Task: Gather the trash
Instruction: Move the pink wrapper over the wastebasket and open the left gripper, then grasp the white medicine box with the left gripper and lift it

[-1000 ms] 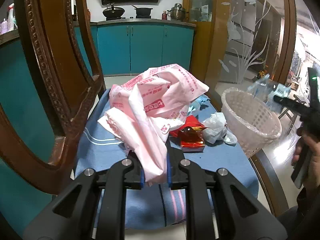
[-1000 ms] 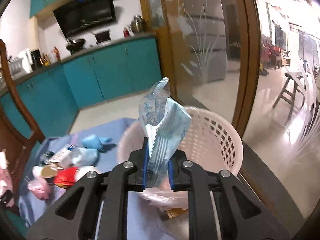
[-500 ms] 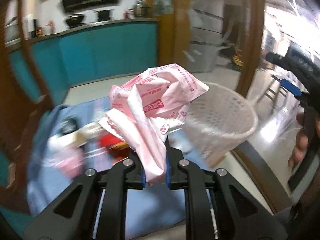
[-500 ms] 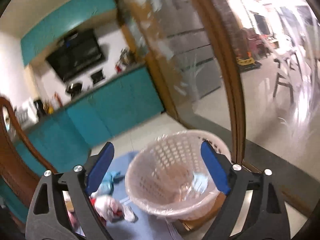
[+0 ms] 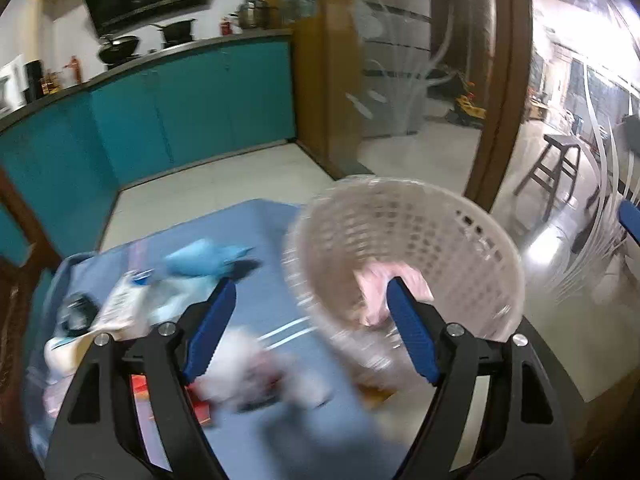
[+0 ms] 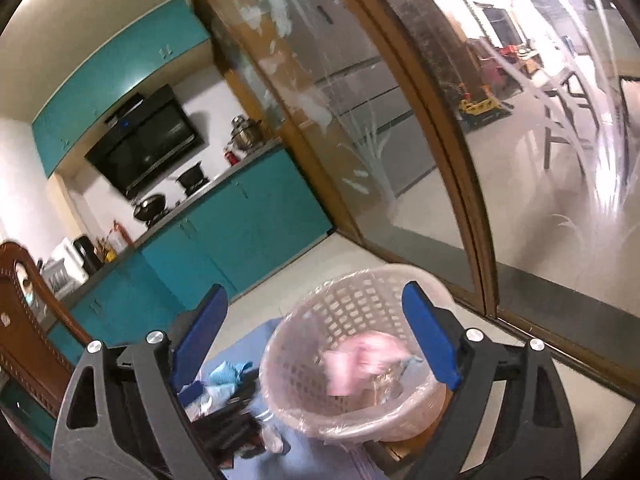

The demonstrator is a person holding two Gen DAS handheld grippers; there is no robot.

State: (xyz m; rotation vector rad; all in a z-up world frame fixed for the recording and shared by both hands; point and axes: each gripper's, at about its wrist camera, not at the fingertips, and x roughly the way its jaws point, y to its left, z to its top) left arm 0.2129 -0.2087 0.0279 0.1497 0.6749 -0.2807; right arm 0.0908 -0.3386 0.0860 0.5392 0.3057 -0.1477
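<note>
**A:** What is the left wrist view showing?

**B:** The left tongs (image 5: 308,300) are opening – the blue pads are standing wide apart and gripping nothing. Past them, a pale lattice basket (image 5: 472,240) with a clear liner is sitting at the edge of a surface covered by a blue cloth (image 5: 256,240). A crumpled pink bag (image 5: 376,284) is lying inside the basket, partly behind the right-hand pad. Loose trash is lying on the cloth to the left of the basket: a light blue wrapper (image 5: 200,260), a white packet (image 5: 120,300) and something red (image 5: 140,388) – all badly blurred.

**A:** And the right wrist view?

**B:** The right tongs (image 6: 316,328) are standing wide open and empty. The same basket (image 6: 320,312) is sitting just beyond them, with the pink bag (image 6: 360,360) resting inside it. Left of the basket, on the blue cloth (image 6: 256,332), a light blue wrapper (image 6: 224,374) and darker scraps are lying in a blurred heap. Teal cabinets (image 6: 224,248) are running along the wall behind.
</note>
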